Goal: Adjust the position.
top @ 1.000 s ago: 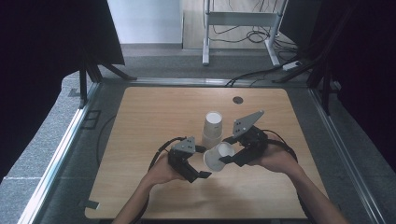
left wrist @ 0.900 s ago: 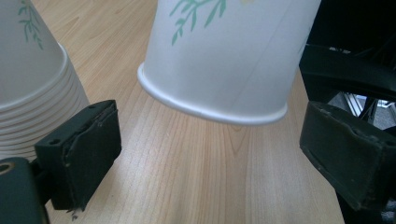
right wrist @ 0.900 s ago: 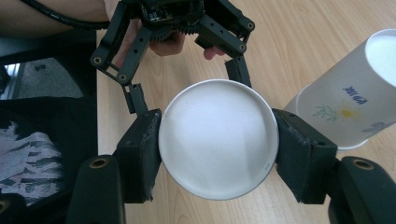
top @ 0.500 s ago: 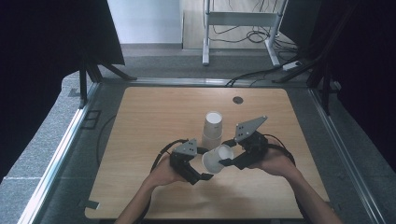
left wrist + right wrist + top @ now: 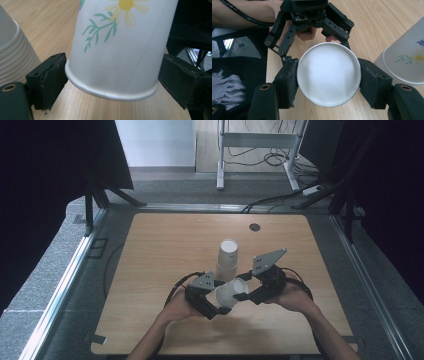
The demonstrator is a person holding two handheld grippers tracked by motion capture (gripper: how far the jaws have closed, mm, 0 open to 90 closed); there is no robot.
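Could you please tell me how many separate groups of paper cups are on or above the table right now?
2: a single cup held sideways between the two claws near the table's front, and an upside-down stack standing just behind it. How many cups the stack nests is unclear.

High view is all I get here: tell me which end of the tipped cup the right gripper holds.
Observer: The right gripper is shut on the cup at its closed bottom end; the right gripper view looks straight at the white base.
Operator: Now report the left jaws.
Observer: The left gripper straddles the rolled rim; its jaws have just been closing, and I cannot tell if both pads press yet.
Operator: Describe the print.
Observer: A yellow daisy on a green stem.
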